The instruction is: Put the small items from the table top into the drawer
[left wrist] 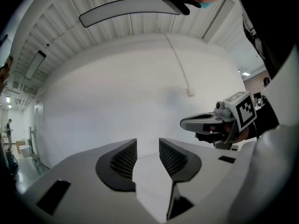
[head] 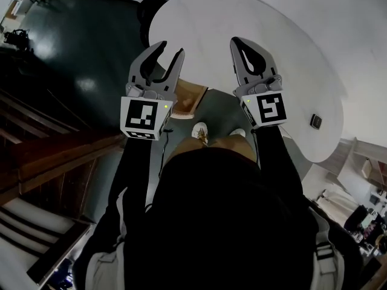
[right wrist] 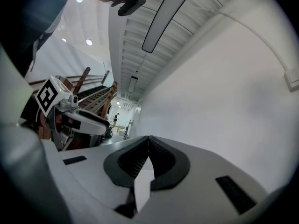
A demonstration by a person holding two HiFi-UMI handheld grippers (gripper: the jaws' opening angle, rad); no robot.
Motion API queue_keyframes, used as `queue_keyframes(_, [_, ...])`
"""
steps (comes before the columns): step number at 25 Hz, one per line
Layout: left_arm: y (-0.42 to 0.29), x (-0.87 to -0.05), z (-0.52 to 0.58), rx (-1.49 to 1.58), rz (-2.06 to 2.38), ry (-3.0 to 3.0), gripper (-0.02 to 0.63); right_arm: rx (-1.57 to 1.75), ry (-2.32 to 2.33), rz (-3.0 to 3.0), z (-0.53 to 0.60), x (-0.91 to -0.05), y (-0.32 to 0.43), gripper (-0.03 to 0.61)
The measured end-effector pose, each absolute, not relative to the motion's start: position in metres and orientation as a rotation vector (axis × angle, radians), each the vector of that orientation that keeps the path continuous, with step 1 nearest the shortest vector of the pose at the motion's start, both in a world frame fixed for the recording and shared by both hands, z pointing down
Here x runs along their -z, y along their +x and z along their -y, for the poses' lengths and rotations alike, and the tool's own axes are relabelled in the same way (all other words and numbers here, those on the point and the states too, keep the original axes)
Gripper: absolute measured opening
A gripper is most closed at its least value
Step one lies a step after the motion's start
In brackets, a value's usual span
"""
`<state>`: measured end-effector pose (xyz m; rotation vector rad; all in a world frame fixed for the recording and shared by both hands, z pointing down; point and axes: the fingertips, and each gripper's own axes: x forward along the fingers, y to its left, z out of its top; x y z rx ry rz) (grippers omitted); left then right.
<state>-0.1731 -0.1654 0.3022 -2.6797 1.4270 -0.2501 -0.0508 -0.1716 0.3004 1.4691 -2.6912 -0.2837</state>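
Table top (head: 284,41), round and white, beyond both grippers held level. Left gripper (head: 171,48) with jaws partly apart, nothing between; right gripper (head: 239,43) closed tip to tip, empty. Small dark item (head: 315,121) near table's right edge.

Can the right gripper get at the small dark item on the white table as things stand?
Probably yes. The small dark item lies near the edge of the white table, with nothing between it and the right gripper, which is shut and empty. It must open first.
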Motion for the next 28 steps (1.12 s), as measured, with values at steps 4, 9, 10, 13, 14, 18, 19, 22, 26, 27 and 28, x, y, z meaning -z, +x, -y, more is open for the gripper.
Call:
queue_keyframes(4, [-0.135,-0.290,0.162,0.242,-1.338,-2.687,0.161,0.292,1.509,2.672,0.163,-0.296,-0.023,0.026])
queue_keyframes(9, [-0.063,-0.289,0.159,0.250,-1.187,-2.748,0.161,0.301,1.607,2.598,0.152,-0.291,0.041,0.026])
queue_keyframes(10, [-0.046,-0.289,0.157,0.250,-1.147,-2.764,0.161,0.301,1.640,2.577,0.149,-0.289,0.058,0.026])
queue_keyframes(13, [0.010,-0.289,0.149,0.249,-1.015,-2.806,0.161,0.280,1.768,2.480,0.135,-0.286,0.115,0.026])
queue_keyframes(14, [0.029,-0.289,0.146,0.248,-0.976,-2.817,0.161,0.265,1.812,2.443,0.129,-0.286,0.135,0.026])
queue_keyframes(18, [0.114,-0.293,0.126,0.238,-0.826,-2.855,0.161,0.251,1.956,2.340,0.099,-0.289,0.218,0.026])
queue_keyframes(19, [0.136,-0.294,0.120,0.234,-0.779,-2.864,0.161,0.252,2.004,2.322,0.090,-0.288,0.238,0.026])
queue_keyframes(22, [0.194,-0.300,0.102,0.227,-0.640,-2.891,0.161,0.238,2.117,2.230,0.062,-0.296,0.294,0.026])
queue_keyframes(26, [0.255,-0.314,0.080,0.229,-0.470,-2.932,0.161,0.209,2.224,2.067,0.027,-0.309,0.354,0.026])
queue_keyframes(27, [0.268,-0.319,0.074,0.231,-0.429,-2.941,0.161,0.204,2.251,2.032,0.019,-0.311,0.366,0.026])
queue_keyframes(28, [0.280,-0.324,0.068,0.236,-0.389,-2.950,0.161,0.198,2.275,2.000,0.011,-0.312,0.377,0.026])
